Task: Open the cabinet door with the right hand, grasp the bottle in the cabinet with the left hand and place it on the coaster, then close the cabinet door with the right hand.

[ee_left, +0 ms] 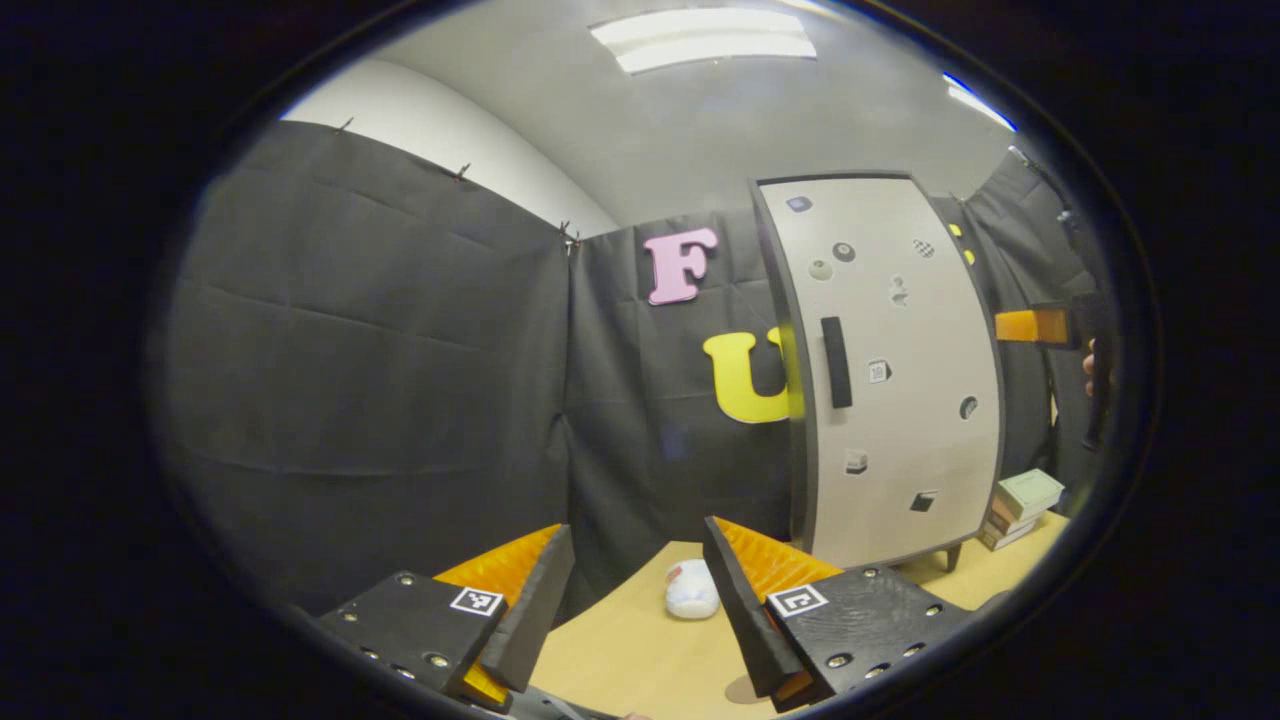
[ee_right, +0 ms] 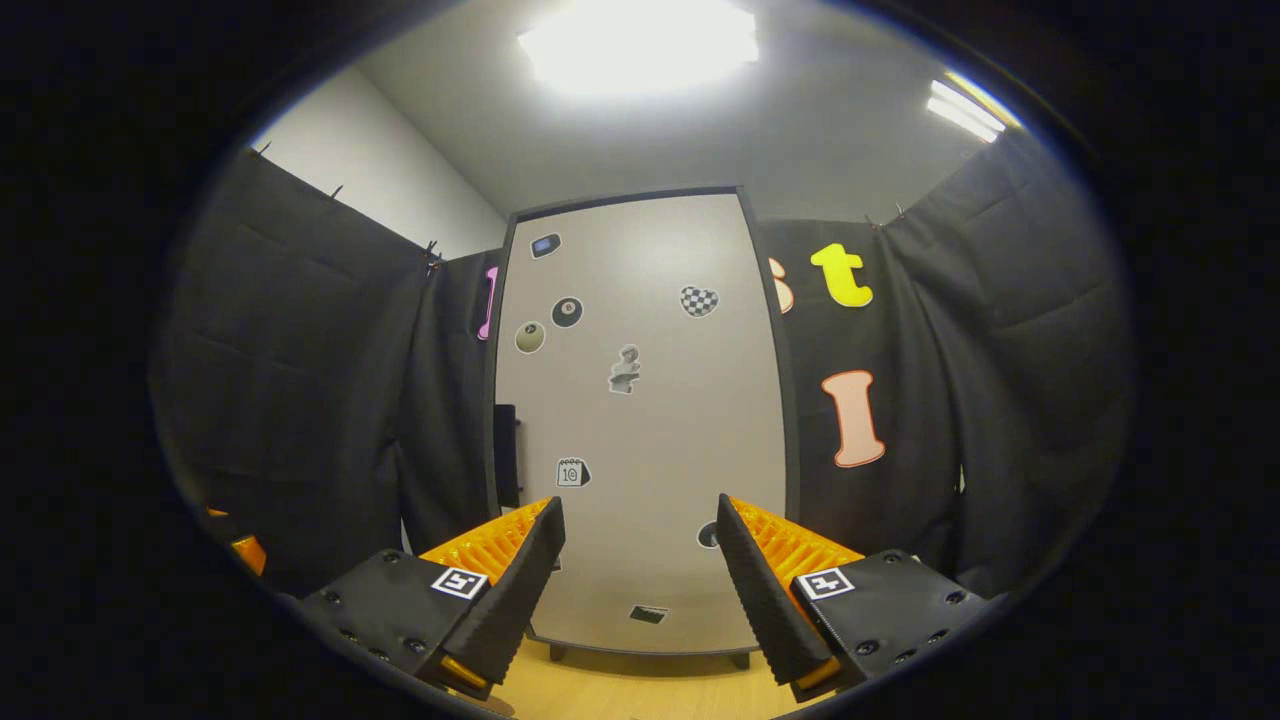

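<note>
The cabinet [ee_left: 890, 370] stands on the wooden table [ee_left: 640, 650] with its pale, sticker-dotted door [ee_right: 640, 420] shut, so the inside is hidden. A black vertical handle [ee_left: 837, 362] sits near the door's left edge, also seen as the handle [ee_right: 505, 455] in the right gripper view. My left gripper [ee_left: 636, 540] is open and holds nothing, low over the table, left of and short of the cabinet. My right gripper [ee_right: 640, 510] is open too, facing the door's lower half from a short way off. A brownish round patch [ee_left: 745, 688], perhaps the coaster, peeks out by the left gripper's right finger.
A white rounded object [ee_left: 692, 590] lies on the table ahead of my left gripper. A stack of books [ee_left: 1020, 500] rests to the right of the cabinet. Farther right, a hand [ee_left: 1090, 370] holds the other gripper [ee_left: 1040, 326]. Black cloth walls close in behind and at the sides.
</note>
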### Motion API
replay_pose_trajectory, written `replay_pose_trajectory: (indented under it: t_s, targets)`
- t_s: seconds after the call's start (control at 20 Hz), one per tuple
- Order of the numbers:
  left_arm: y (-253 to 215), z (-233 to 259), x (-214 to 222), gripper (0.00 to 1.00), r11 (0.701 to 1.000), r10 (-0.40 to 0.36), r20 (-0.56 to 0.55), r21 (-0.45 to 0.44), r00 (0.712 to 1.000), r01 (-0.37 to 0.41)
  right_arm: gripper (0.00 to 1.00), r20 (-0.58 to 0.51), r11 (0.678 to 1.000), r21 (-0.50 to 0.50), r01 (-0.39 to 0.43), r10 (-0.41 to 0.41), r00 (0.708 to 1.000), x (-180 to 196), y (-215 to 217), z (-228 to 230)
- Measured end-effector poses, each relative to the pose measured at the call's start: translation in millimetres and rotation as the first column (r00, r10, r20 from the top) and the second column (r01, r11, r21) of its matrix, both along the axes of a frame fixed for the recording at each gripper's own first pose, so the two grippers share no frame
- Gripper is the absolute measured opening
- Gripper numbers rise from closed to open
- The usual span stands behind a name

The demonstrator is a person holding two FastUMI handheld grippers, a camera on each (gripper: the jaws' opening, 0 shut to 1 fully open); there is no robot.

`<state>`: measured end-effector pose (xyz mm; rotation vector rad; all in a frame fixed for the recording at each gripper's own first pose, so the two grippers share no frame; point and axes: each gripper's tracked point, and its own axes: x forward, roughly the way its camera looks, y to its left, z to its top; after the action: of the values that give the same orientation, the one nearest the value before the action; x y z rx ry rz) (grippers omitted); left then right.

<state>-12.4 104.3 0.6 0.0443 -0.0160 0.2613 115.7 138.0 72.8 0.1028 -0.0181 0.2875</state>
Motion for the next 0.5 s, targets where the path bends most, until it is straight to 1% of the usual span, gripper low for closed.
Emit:
replay_pose_trajectory:
  t_s: [0.15,0.2,0.4,0.5]
  targets:
    - [23,-7,1,0.78,1.0,0.021,-0.006,-0.01,1.0,-0.021,0.96,0.003,1.0,-0.011,-0.025,0.025,1.0,11,27,6]
    - [30,-10,2,0.78,1.0,0.029,-0.01,-0.012,1.0,-0.029,0.94,0.005,0.999,-0.013,-0.032,0.032,0.999,15,37,7]
    - [64,-19,-2,0.78,0.997,0.073,-0.021,-0.014,0.997,-0.073,0.94,0.001,0.998,-0.015,-0.065,0.065,0.998,28,74,13]
    - [78,-22,-4,0.77,0.996,0.09,-0.024,-0.012,0.996,-0.091,0.95,0.008,0.997,-0.02,-0.069,0.069,0.998,38,88,18]
